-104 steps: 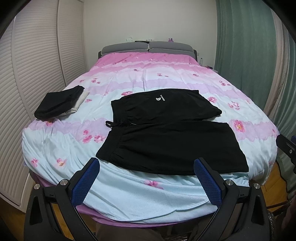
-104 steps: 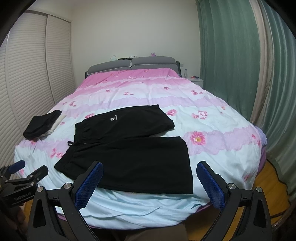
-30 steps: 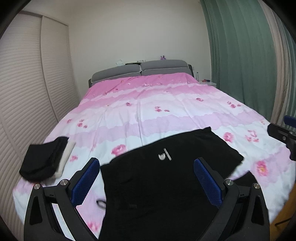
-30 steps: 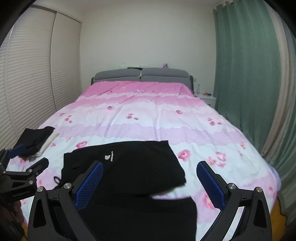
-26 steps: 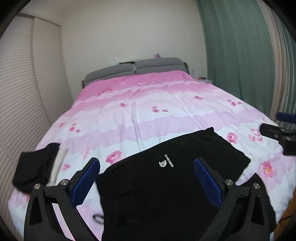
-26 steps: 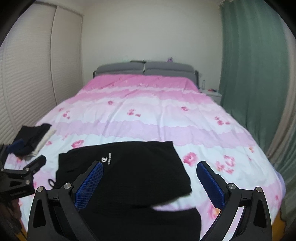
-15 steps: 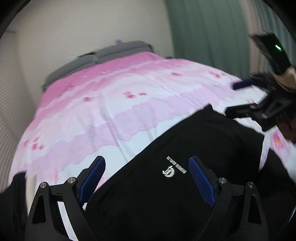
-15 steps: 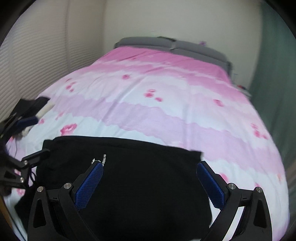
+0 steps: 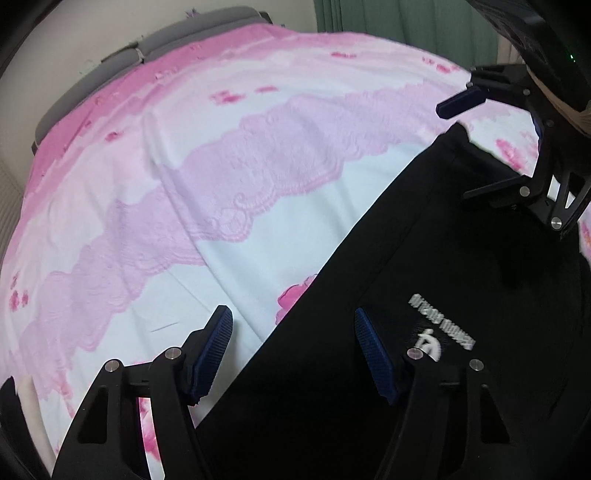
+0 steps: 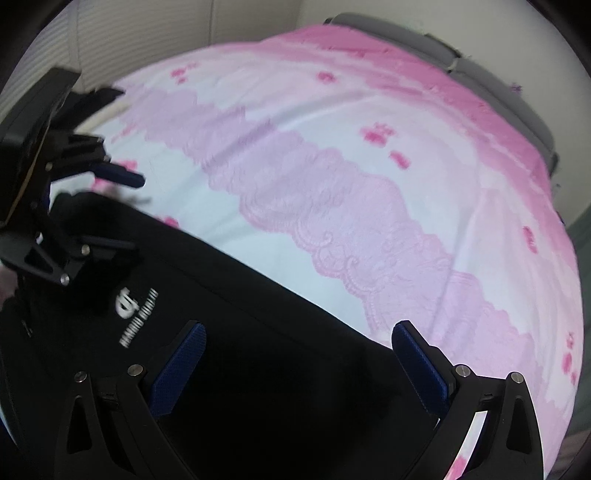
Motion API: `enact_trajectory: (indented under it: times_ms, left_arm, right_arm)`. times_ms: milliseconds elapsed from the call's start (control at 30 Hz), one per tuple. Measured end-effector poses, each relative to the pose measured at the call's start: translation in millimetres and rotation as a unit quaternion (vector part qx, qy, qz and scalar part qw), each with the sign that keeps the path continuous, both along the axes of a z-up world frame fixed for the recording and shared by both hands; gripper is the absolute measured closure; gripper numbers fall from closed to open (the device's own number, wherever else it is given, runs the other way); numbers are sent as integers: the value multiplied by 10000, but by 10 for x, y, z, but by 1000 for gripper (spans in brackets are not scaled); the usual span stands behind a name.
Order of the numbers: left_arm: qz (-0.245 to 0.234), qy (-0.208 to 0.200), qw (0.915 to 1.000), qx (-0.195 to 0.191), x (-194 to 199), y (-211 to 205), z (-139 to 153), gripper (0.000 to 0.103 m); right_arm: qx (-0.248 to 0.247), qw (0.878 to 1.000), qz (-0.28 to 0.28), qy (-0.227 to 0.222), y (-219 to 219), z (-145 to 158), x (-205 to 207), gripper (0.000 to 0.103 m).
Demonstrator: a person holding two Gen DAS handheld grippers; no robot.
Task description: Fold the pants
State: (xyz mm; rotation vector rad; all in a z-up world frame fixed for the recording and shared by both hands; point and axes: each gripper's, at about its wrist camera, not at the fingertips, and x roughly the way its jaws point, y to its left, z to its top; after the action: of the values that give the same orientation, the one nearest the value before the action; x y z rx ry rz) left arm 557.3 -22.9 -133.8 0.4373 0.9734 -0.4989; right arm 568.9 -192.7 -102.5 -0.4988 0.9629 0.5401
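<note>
Pants [image 9: 424, 258]: black, lying flat on the bed, far edge running diagonally across both wrist views; white logo with lettering [image 9: 439, 328] on the upper leg panel.
Location of pants: on the pale blue and pink part of the floral duvet [image 9: 221, 166], at the near part of the bed under both tools.
Left gripper [image 9: 293, 350]: angled downward over the far edge of the pants; jaws closing, though a wide gap remains. The edge of the fabric lies below that gap; one blue pad [image 9: 214, 350] is over the duvet, the other over black cloth. Neither pad presses on the fabric.
Right gripper [image 10: 297, 363]: angled downward over the same far edge, further along the leg; jaws spread wide, nothing pinched. One pad [image 10: 181, 369] is over black cloth, the other over the edge where cloth meets duvet.
Relation of tools: each appears in the other's view, well apart along the pants' edge.
Headboard [image 9: 166, 40]: grey, at the far end of the bed.
Curtain [image 9: 388, 18]: green, beyond the bed.
Image quality: some motion blur.
</note>
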Motion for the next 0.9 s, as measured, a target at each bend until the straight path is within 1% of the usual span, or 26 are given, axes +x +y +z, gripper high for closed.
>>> enact_trajectory:
  times_ms: [67,133,200,267,300,333,367,400,433,467,533,633,767,800,833,900]
  left_arm:
    - [-17,136,9999,-33,41,-10,-85,38]
    - [-12,301,9995,-101,82,-10,-151,50]
    - [-53,344,9993,-131,98,-14,-169,55]
    - [-68,419,9989,-213,95,-16,-180,65]
    - [-61,457,9986,-261,96,-16,-184,72]
    - [-70,458,9985,-302,73,-8,-176,78]
    - [-84,450,9985,-301,68,-7,-169,80]
    - [-90,432,9986,-300,64,-1,-153,84]
    - [-92,407,9986,-315,40,6,-127,87]
    - [-69,380,9986,-365,14,25,-83,88]
    - [-17,344,9986,-413,-28,49,-16,92]
    - [28,181,9986,-487,-183,57,169,97]
    - [-51,-101,9986,-522,-515,47,479,97]
    - [-61,-143,9985,-532,-627,48,568,97]
    - [-76,-198,9984,-515,-724,42,641,97]
    - [-104,-399,9983,-419,-982,18,804,97]
  right_arm:
    - [-105,9998,102,98,1,-117,69,1]
    - [-176,9995,122,234,-12,-238,146,1]
    - [-128,9989,101,438,-32,-341,226,1]
    - [51,9978,112,658,-66,-414,290,3]
    - [108,9973,133,713,-72,-430,308,12]
    - [264,9960,197,830,-102,-441,324,20]
    - [370,9950,229,903,-126,-439,332,46]
    - [481,9945,241,897,-159,-414,327,78]
    - [547,9941,254,902,-176,-396,314,94]
    - [569,9941,262,881,-195,-365,288,100]
    - [473,9959,374,681,-204,-293,188,100]
    - [362,9972,472,456,-200,-175,24,101]
    - [452,9978,481,68,-222,134,-198,101]
    - [449,9976,519,-112,-238,299,-370,101]
    - [449,9976,519,-112,-238,299,-370,101]
    - [420,9973,554,-234,-250,438,-522,101]
